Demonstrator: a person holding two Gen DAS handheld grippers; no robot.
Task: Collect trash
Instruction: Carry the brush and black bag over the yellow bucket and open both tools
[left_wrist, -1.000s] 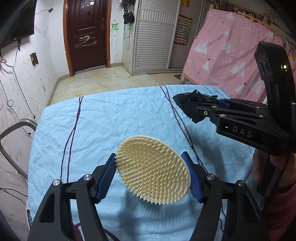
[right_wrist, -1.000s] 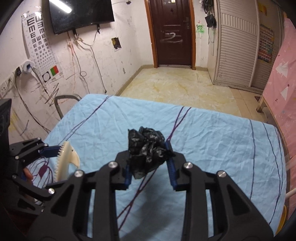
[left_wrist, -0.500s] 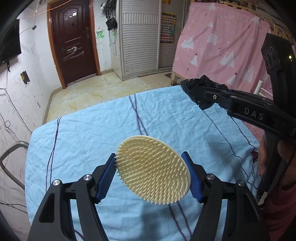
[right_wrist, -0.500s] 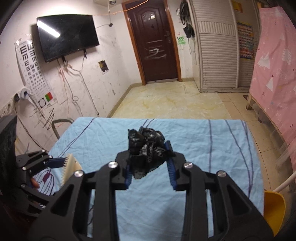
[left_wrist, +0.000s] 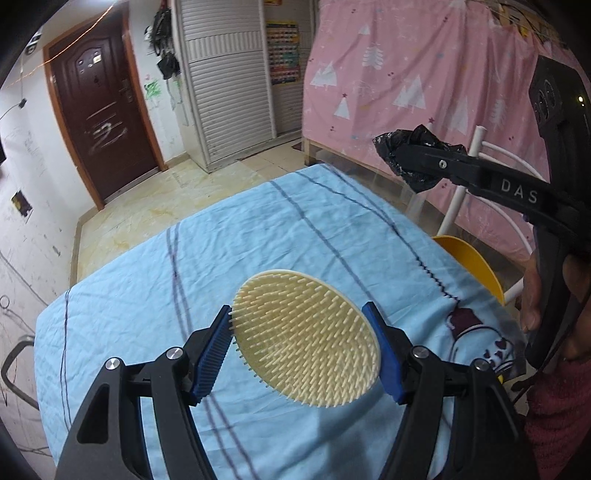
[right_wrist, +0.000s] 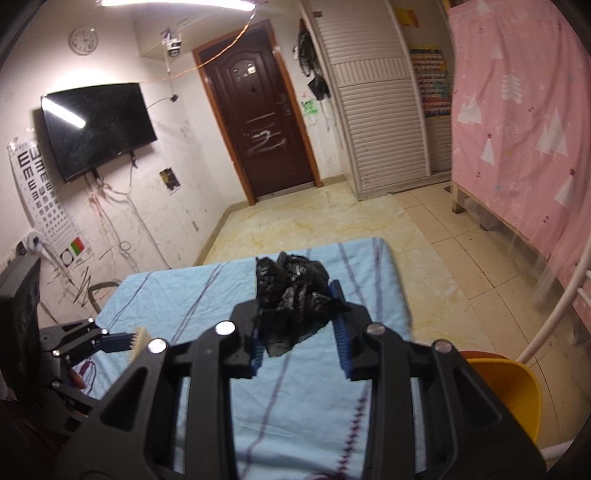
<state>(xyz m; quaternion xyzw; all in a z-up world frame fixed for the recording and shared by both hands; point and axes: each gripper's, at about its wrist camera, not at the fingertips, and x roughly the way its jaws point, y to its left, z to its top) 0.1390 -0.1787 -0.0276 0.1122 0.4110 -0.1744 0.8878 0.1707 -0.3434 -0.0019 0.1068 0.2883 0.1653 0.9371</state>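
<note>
The left gripper (left_wrist: 301, 345) held a cream bristled brush (left_wrist: 306, 338) between its blue pads (left_wrist: 210, 356), one pad pressed to each edge of the round disc, bristles facing up and toward the camera. The brush hung above the near part of a table covered in a light blue cloth (left_wrist: 258, 229) with dark stripes.

To the right and farther off, the right gripper (right_wrist: 297, 319) was clamped on a crumpled black plastic bag (right_wrist: 295, 295), its fingers drawn in narrow around the wad. In the left wrist view that bag (left_wrist: 417, 155) sat raised at the tip of the right gripper, out past the right edge of the table and in front of a pink curtain (left_wrist: 417, 81).

A yellow bin (right_wrist: 513, 391) stood low on the floor just beside the table's right edge, below the raised bag. A dark brown door (right_wrist: 266, 129) closed the far wall, with a black television (right_wrist: 98, 125) mounted to its left.
</note>
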